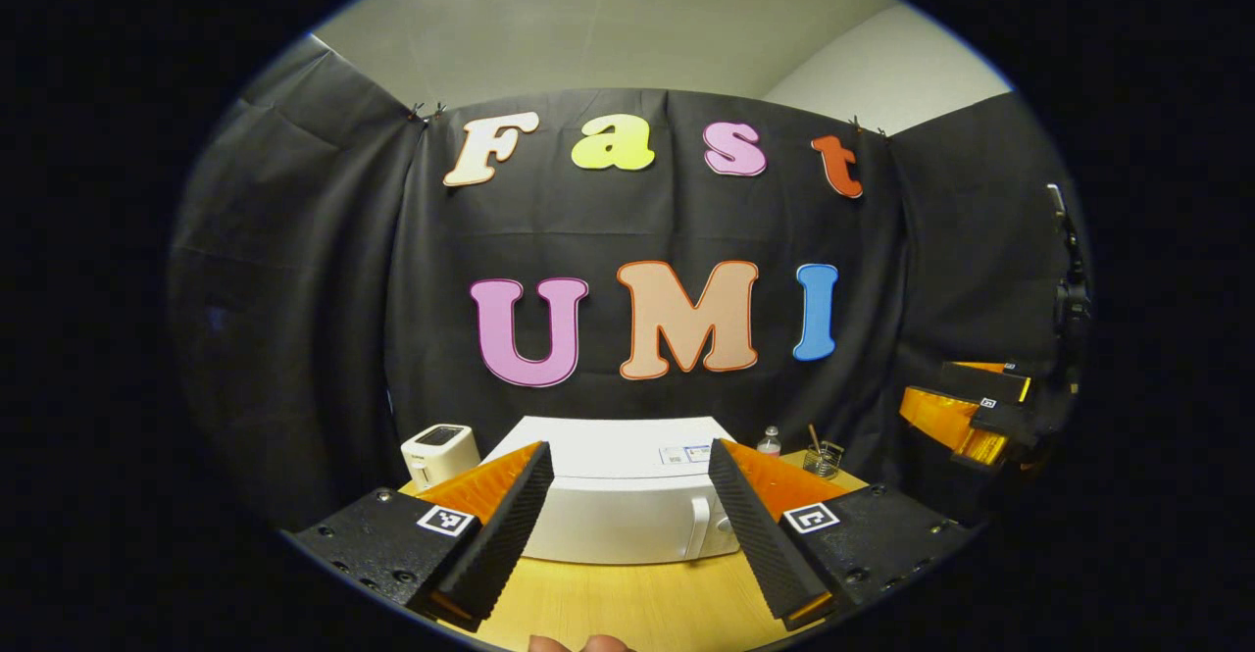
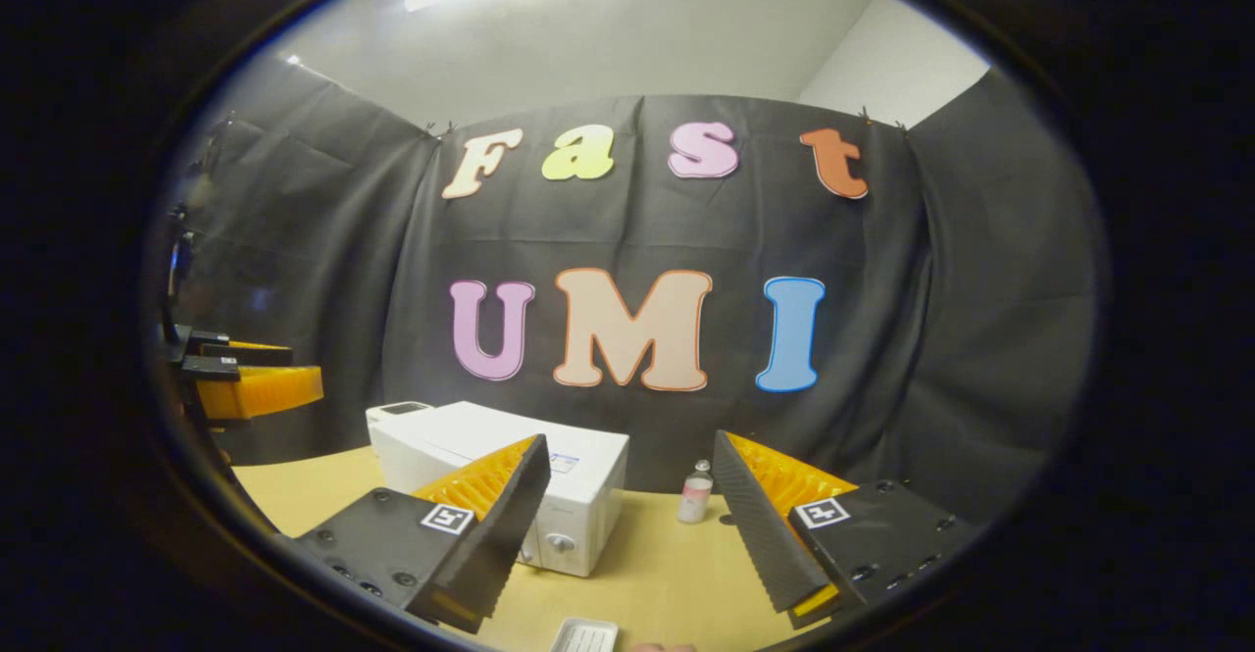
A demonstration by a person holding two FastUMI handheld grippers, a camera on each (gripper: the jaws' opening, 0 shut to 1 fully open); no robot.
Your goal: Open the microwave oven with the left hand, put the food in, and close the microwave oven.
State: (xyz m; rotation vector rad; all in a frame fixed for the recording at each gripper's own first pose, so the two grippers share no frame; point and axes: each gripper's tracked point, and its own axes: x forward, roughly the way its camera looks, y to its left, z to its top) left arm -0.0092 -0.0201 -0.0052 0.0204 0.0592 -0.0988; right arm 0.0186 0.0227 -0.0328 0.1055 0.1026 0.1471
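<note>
The white microwave [image 1: 627, 495] stands on the wooden table with its door shut and its handle [image 1: 698, 526] on the right side of the front. My left gripper [image 1: 630, 446] is open in front of it and a little above, holding nothing. Off to the right hangs my right gripper [image 1: 927, 385]. From the right gripper view, the microwave [image 2: 490, 476] sits left of centre, knob [image 2: 559, 541] on its near corner. My right gripper [image 2: 630, 439] is open and holds nothing. A small white tray [image 2: 585, 635] lies on the table just below it; I cannot make out its contents. My left gripper [image 2: 306, 368] hovers at the far left.
A small white appliance [image 1: 439, 451] stands left of the microwave. A little bottle [image 1: 771, 441] and a glass holder [image 1: 824, 458] stand to its right, near the cloth wall. Fingertips of a hand [image 1: 578, 644] peek in at the bottom edge. Bare wooden table [image 2: 667, 574] lies before the microwave.
</note>
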